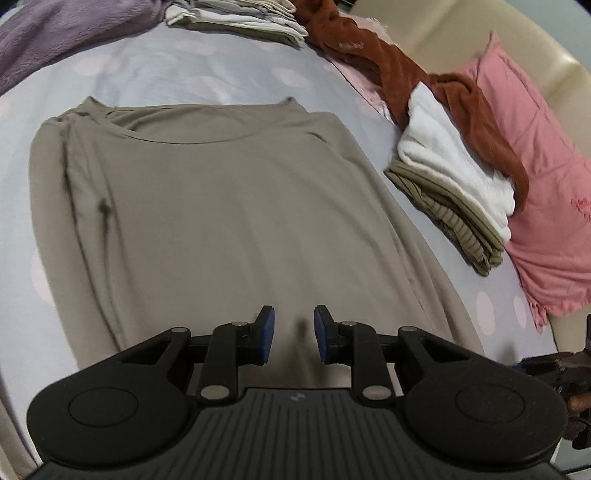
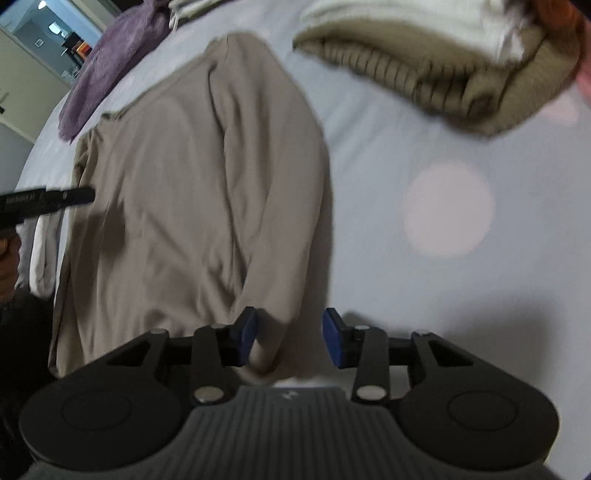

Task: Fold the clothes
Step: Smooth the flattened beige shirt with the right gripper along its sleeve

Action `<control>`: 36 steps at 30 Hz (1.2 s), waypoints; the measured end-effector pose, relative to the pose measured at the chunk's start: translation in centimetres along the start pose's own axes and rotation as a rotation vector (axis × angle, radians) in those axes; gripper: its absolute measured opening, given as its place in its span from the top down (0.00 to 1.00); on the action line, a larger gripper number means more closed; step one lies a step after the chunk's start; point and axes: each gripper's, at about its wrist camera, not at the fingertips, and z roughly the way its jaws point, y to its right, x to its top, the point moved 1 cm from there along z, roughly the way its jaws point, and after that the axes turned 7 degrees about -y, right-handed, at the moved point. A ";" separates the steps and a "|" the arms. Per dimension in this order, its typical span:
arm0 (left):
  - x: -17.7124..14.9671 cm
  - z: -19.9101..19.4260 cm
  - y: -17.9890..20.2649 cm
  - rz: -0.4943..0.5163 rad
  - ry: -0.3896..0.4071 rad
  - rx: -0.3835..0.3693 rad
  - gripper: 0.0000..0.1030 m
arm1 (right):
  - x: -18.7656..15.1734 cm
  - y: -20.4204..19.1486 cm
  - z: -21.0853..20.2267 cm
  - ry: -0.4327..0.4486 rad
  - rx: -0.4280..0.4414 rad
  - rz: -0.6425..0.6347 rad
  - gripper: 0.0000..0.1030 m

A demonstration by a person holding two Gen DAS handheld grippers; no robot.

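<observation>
Spreading across the bed (image 1: 207,62) is the biggest thing you are working over, a pale blue sheet with faint pink dots. On it the shirt (image 1: 229,206) is lying flat, neckline far, hem near, with both sleeves seemingly folded in along the sides, so it is sitting as a long narrow panel; that shape suits a fold from hem toward collar, though whether it is being folded or opened out I cannot tell.

You are hovering the left gripper (image 1: 294,334) over the near middle of the shirt with a narrow gap between its pads, holding nothing. You are carrying the right gripper (image 2: 290,338) over the shirt's near right corner, spread wider, cloth lying between the pads but not pinched as far as the blurred view shows.

Sitting just right of the shirt is a folded stack (image 1: 454,192), white on top of striped olive, probably where finished pieces are going. Behind it a rust blanket (image 1: 406,77) is trailing beside a pink pillow (image 1: 535,177). Far left, a purple fleece (image 1: 66,33) and another folded pile (image 1: 240,18) are crowding the far edge, limiting room beyond the collar.
</observation>
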 end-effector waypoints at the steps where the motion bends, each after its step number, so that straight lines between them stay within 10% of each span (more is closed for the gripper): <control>1: -0.1 -0.1 0.2 -0.002 0.000 0.008 0.80 | -0.2 0.1 0.2 0.000 0.002 -0.008 0.99; 8: -0.9 -2.7 0.7 -0.050 0.040 0.081 0.80 | 0.4 2.4 -4.1 0.102 -0.019 -0.054 0.98; 14: -1.2 -5.1 1.3 -0.093 0.090 0.125 0.76 | 1.8 4.4 -11.8 0.184 -0.226 -0.303 0.98; 21: -2.4 -6.5 0.7 -0.107 0.091 0.131 0.75 | 2.9 6.7 -7.5 0.081 -0.280 -0.310 0.89; 24: -4.8 -7.7 -1.7 -0.114 0.068 0.152 0.64 | 2.3 4.9 -6.0 0.089 -0.417 -0.320 0.84; 36: -10.3 -8.1 -5.8 -0.139 0.014 0.220 0.53 | -0.5 -16.1 -6.5 0.252 -0.322 -0.458 0.69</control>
